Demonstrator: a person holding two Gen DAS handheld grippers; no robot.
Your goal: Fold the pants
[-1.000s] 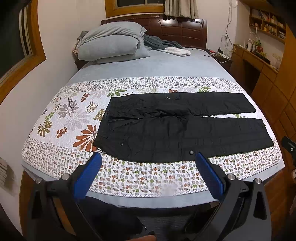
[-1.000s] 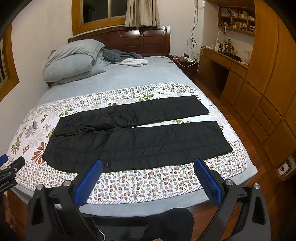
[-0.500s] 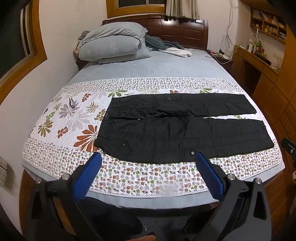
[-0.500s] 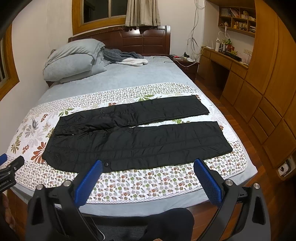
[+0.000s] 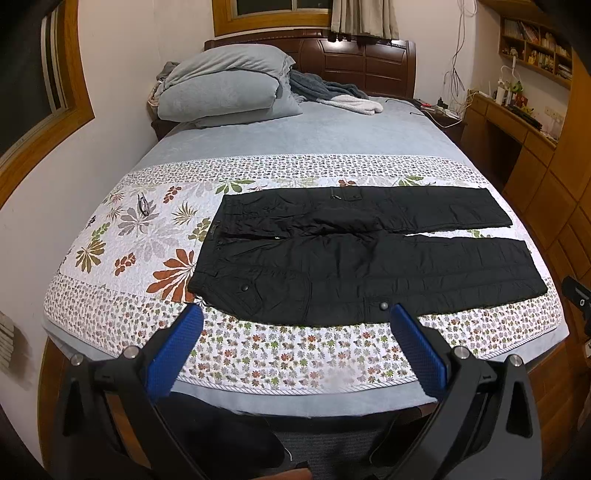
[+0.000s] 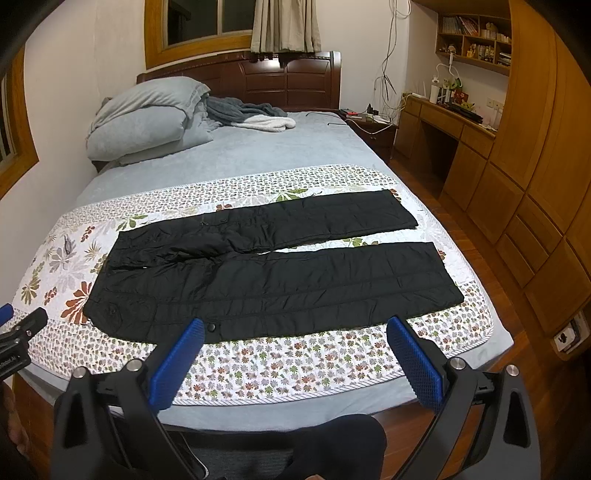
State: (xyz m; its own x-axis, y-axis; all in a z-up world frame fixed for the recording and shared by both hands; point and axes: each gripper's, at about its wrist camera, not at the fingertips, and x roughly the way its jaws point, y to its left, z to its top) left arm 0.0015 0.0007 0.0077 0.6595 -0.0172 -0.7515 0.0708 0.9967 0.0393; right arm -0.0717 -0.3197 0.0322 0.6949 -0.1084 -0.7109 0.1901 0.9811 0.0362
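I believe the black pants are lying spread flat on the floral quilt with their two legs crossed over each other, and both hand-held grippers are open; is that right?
Not quite: the legs are not crossed. In the right wrist view the black pants lie flat on the floral quilt with the two legs side by side, a strip of quilt showing between them. The left hand-held gripper and the right hand-held gripper are both open.

- bed (image 6: 258, 155), dark wood headboard (image 6: 288, 79) at its far end
- curtained window (image 6: 207, 22) above headboard
- wood desk (image 6: 447, 122), cabinets (image 6: 535, 206) right of bed
- white wall (image 5: 118, 85) left of bed
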